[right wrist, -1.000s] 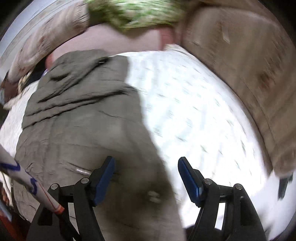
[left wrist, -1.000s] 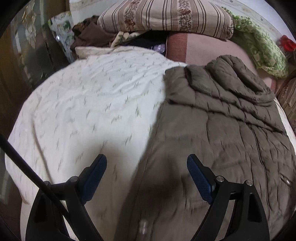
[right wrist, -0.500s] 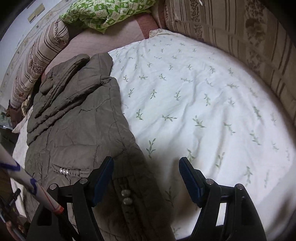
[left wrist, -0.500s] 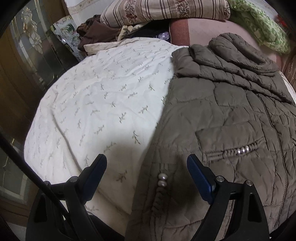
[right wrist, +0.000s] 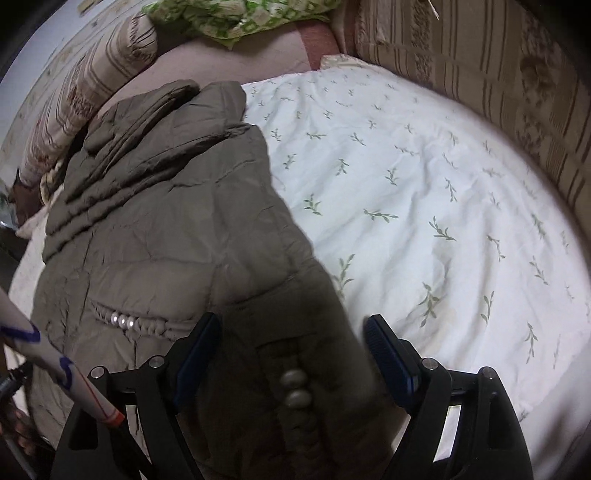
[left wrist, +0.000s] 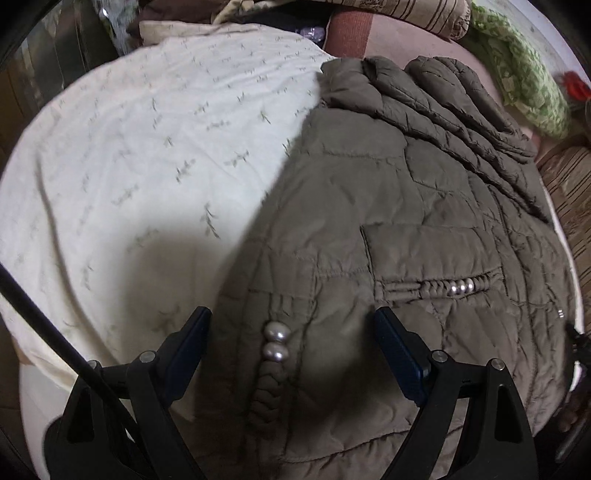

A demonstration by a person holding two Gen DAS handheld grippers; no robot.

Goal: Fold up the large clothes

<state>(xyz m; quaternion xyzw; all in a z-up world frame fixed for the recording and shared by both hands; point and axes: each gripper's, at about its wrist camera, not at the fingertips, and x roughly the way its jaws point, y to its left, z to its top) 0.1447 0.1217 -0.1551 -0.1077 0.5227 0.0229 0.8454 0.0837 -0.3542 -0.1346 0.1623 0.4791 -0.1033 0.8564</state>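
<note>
Currently one quilted jacket (left wrist: 388,229) lies flat on the bed (left wrist: 147,155), near its front edge. Left tool (left wrist: 291,343) and right tool (right wrist: 291,350) both gape wide, gripping nothing, each over two pearl buttons (left wrist: 274,341).

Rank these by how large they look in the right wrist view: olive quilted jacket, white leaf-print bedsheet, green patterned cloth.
1-2. White leaf-print bedsheet and olive quilted jacket: similar, and the jacket lies nearer the camera, so unsure.
3. Green patterned cloth, clearly smallest, partly cut off.
</note>
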